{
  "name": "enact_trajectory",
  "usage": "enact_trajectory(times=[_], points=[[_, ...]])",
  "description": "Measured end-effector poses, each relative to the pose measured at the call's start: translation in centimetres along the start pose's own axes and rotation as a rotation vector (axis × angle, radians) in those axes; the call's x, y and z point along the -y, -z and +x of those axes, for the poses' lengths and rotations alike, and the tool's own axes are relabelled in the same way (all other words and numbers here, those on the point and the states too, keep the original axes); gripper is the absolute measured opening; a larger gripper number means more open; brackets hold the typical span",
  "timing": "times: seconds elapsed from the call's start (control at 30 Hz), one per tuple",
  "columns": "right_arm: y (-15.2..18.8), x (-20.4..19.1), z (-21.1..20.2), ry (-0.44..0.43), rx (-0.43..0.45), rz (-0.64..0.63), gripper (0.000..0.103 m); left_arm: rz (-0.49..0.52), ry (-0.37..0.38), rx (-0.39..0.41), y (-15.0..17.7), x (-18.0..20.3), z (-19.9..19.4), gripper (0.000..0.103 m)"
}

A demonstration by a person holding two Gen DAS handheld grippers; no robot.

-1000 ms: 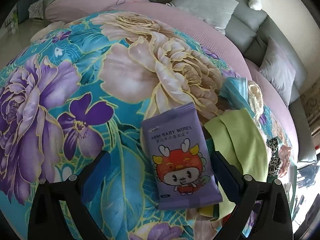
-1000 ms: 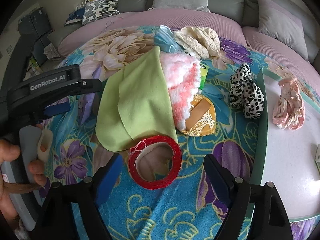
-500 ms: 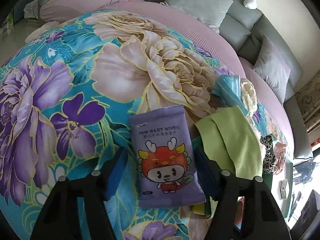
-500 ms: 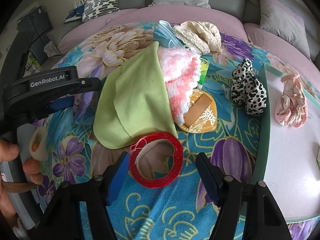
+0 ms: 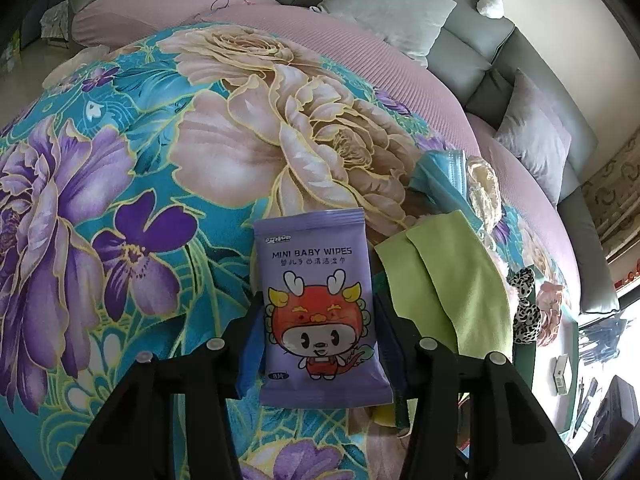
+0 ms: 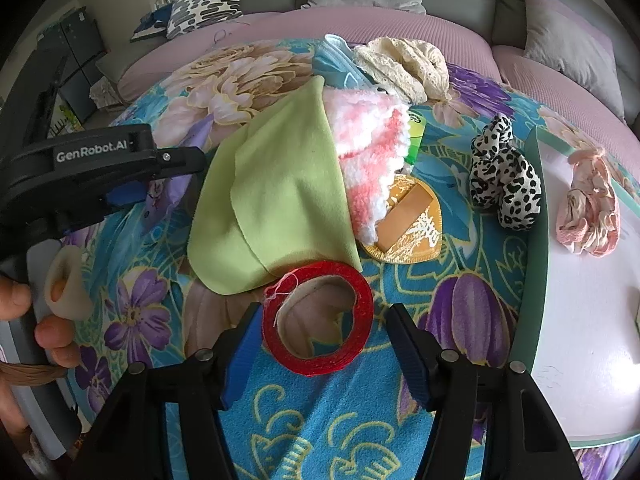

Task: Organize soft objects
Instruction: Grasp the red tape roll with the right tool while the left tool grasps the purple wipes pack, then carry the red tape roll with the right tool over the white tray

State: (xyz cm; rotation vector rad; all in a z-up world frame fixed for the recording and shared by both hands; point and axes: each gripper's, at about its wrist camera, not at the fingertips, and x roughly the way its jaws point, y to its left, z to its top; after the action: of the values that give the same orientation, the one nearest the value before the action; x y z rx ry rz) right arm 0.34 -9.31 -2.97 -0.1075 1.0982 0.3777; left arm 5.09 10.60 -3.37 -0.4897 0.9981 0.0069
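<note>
Floral blanket [image 6: 320, 420] spread as the carrying surface. Lying directly on it: wipes pack [image 5: 318, 312], green cloth [image 6: 276, 200], red tape ring [image 6: 320, 364], gold heart pad [image 6: 416, 236], leopard scrunchie [image 6: 504, 180], cream lace piece [image 6: 404, 64].

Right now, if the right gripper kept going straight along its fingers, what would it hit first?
The red ribbon roll: it already lies between the closing jaws of the right gripper. Pushed further, it would likely meet the floral blanket underneath, then the green cloth; depth is uncertain.
</note>
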Motion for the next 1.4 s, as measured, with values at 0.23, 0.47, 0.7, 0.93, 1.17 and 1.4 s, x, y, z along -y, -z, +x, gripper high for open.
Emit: enact_trajectory(times=[0.23, 0.47, 0.7, 0.93, 1.17, 1.4], points=[[0.0, -0.1, -0.2, -0.014, 0.005, -0.008, 0.057, 0.009, -0.008, 0.026, 0.0, 0.1, -1.0, 0.051], [-0.2, 0.9, -1.6, -0.020, 0.051, 0.030, 0.057, 0.025, -0.013, 0.064, -0.1, 0.4, -2.2, 0.050], [-0.4, 1.7, -3.6, -0.011, 0.110, 0.048, 0.057, 0.049, -0.019, 0.119, -0.3, 1.1, -4.0, 0.050], [-0.5, 4.0, -6.1, 0.034, 0.201, 0.125, 0.057, 0.134, 0.014, 0.162, -0.1, 4.4, -5.2, 0.050], [0.3, 9.1, -8.4, 0.127, 0.264, 0.278, 0.057, 0.251, 0.072, 0.143, 0.9, 9.2, -4.6, 0.050], [1.8, 14.0, -10.2, 0.256, 0.296, 0.404, 0.057, 0.399, 0.150, 0.104, 2.7, 14.9, -3.9, 0.050]])
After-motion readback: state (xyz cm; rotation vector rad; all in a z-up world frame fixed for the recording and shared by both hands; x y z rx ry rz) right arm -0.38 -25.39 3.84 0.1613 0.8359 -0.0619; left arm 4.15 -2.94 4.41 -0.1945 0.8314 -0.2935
